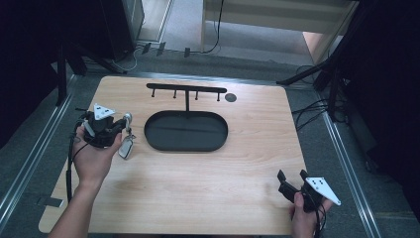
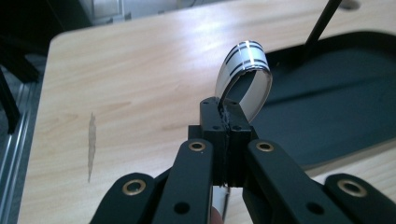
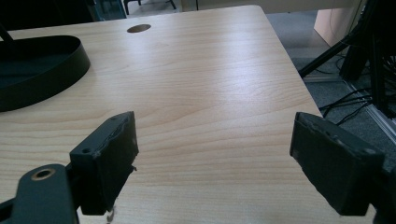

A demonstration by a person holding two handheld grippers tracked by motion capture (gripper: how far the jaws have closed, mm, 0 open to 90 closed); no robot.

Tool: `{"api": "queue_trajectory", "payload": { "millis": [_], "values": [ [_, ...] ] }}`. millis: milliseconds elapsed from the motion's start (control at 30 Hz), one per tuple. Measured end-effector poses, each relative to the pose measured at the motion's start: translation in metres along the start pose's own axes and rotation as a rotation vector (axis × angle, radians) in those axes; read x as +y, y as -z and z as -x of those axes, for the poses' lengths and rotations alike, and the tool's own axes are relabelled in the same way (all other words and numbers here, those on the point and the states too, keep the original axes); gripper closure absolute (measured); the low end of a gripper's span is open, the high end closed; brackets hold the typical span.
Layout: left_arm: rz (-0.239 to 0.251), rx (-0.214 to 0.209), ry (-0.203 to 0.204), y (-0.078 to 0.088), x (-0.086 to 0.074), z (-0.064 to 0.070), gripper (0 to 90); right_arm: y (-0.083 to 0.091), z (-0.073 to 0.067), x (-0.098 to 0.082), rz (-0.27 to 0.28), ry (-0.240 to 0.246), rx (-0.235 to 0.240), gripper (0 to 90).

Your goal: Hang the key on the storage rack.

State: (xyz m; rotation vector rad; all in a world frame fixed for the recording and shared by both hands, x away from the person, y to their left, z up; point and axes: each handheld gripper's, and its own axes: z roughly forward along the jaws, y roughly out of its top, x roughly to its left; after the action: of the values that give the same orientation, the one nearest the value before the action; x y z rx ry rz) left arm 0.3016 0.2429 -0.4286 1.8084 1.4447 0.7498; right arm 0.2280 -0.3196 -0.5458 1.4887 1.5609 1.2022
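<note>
Black left fingers [image 2: 227,122] clench your striped grey band [image 2: 247,58] left of the tray [image 1: 186,131]; right fingers [image 3: 212,161] stand released.

Light wood table [image 1: 237,168] carrying black oval tray [image 1: 186,131] with hook stand [image 1: 186,90]

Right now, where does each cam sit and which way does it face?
High view: above the person's side, looking forward and down on the table; both forearms enter from below, left gripper and right gripper in hand.
Left gripper view: rides the left gripper, facing the black tray; its jaws are shut on a looped strap.
Right gripper view: rides the right gripper, facing across the table; jaws open.
Shared: all three show the tray and tabletop.
</note>
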Motion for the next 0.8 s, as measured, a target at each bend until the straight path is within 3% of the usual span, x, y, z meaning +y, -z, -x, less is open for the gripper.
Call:
{"api": "queue_trajectory", "payload": {
  "millis": [233,400,567,800],
  "values": [
    [0.092,-0.028,0.020,0.013,0.010,0.005,90.0,0.000,0.000,0.000,0.000,-0.001,0.000,15.0],
    [0.165,-0.073,0.037,0.026,0.024,0.013,90.0,0.000,0.000,0.000,0.001,0.003,-0.001,15.1],
    [0.181,-0.094,0.024,0.029,0.035,0.019,90.0,0.000,0.000,0.000,0.001,0.001,0.000,15.0],
    [0.164,-0.127,0.011,0.015,0.044,0.034,90.0,0.000,0.000,0.000,-0.001,-0.001,-0.001,15.0]
  ]
}}
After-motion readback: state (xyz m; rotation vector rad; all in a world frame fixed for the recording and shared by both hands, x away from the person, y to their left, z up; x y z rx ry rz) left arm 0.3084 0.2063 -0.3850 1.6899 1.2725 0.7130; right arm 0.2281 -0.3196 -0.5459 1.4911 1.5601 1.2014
